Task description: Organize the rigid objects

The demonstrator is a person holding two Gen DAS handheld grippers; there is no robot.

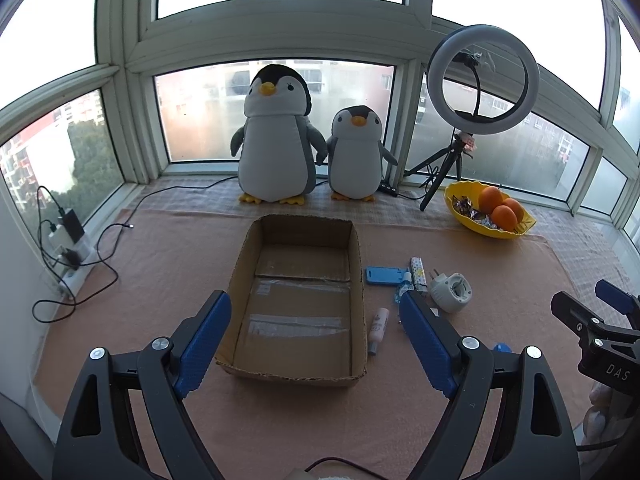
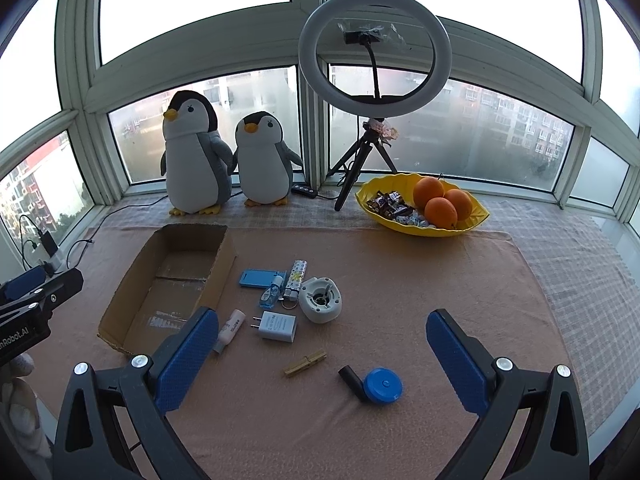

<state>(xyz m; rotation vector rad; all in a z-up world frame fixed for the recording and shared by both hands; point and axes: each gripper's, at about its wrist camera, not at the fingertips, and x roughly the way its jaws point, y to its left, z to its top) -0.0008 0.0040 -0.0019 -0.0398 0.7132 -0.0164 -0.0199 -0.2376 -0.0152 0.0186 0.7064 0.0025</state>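
An empty open cardboard box (image 1: 298, 296) (image 2: 172, 280) lies on the pink cloth. To its right lie small rigid items: a blue phone stand (image 2: 258, 279), a patterned lighter (image 2: 295, 279), a small blue bottle (image 2: 271, 294), a white round plug device (image 2: 320, 299), a white charger (image 2: 276, 326), a white tube (image 2: 229, 330), a wooden clothespin (image 2: 305, 363), a black cylinder (image 2: 354, 380) and a blue tape measure (image 2: 383, 385). My left gripper (image 1: 316, 340) is open and empty over the box's near end. My right gripper (image 2: 322, 354) is open and empty above the clothespin.
Two plush penguins (image 1: 276, 136) (image 1: 356, 156) stand at the window. A ring light on a tripod (image 2: 374, 56) and a yellow bowl (image 2: 470, 226) of oranges and sweets stand at the back right. Chargers and cables (image 1: 68, 240) lie at the left edge.
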